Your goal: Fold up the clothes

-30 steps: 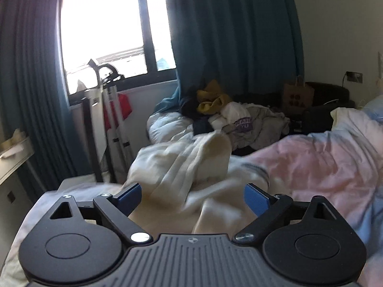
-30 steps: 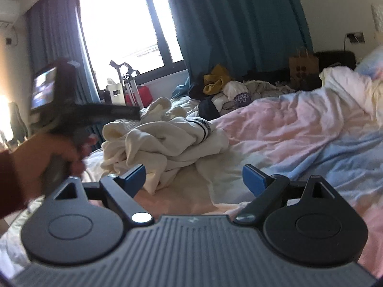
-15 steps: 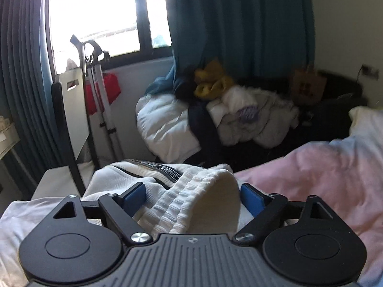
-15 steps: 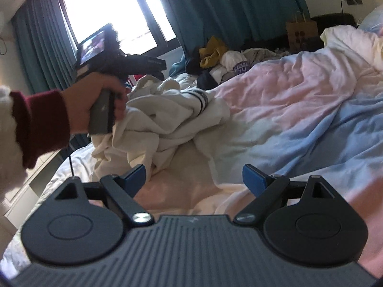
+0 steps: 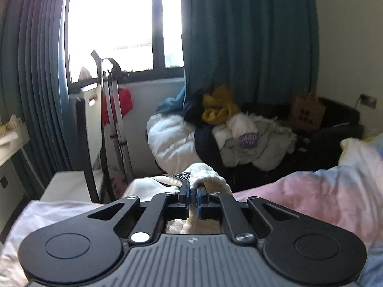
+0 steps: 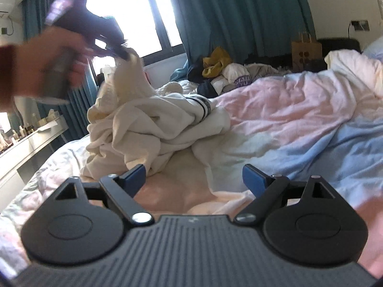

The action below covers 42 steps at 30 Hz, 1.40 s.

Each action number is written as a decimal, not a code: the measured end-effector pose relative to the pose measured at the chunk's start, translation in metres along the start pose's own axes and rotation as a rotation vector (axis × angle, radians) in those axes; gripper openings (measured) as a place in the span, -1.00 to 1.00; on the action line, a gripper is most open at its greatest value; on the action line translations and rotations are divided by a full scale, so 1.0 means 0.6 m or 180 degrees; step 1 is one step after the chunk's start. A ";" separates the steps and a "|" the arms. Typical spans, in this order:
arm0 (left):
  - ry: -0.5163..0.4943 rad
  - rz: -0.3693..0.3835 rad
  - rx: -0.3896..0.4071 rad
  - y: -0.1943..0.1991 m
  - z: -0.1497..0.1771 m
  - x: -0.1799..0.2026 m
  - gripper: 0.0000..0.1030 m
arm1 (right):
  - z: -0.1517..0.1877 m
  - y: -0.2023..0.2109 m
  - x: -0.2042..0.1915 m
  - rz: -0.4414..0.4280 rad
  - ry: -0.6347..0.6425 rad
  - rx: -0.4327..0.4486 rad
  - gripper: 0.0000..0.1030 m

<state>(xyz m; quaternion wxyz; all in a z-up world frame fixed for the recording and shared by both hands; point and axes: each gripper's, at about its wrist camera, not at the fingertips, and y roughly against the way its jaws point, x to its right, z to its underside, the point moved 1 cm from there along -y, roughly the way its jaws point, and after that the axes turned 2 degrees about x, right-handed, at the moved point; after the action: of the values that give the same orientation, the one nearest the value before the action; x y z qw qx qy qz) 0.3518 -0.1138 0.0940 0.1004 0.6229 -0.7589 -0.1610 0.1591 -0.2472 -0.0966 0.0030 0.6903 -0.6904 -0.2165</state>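
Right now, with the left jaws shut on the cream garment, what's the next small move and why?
Probably bring the open right gripper forward to pinch another edge of the cream ribbed sweatshirt. The left gripper holds only one ribbed hem, lifted, while the rest lies bunched on the pink and blue duvet.

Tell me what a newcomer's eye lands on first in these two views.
First, the cream sweatshirt heaped on the pink-and-blue duvet, one end lifted toward the window by the left gripper, jaws shut on its ribbed edge. Next, the right gripper hovering low over the bed, jaws open and holding nothing. Behind, a clothes pile sits against the teal curtains.
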 end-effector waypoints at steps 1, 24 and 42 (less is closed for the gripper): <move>0.0061 0.0022 0.0052 0.036 -0.001 -0.023 -0.89 | -0.003 0.002 -0.002 -0.0024 -0.0008 -0.0010 0.73; 0.2595 -0.0626 -0.0626 0.288 0.427 -0.520 -0.86 | -0.004 0.021 -0.057 -0.0510 0.0023 -0.0174 0.73; 0.2770 -0.0469 -0.0728 0.373 0.398 -0.471 0.49 | -0.001 0.036 -0.080 -0.0625 0.0077 -0.0190 0.73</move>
<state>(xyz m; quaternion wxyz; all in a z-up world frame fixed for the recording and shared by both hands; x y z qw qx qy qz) 0.1207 0.2295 -0.0310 0.4664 0.6699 -0.5771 0.0263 0.1408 -0.2027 -0.0755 0.0108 0.7568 -0.6126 -0.2279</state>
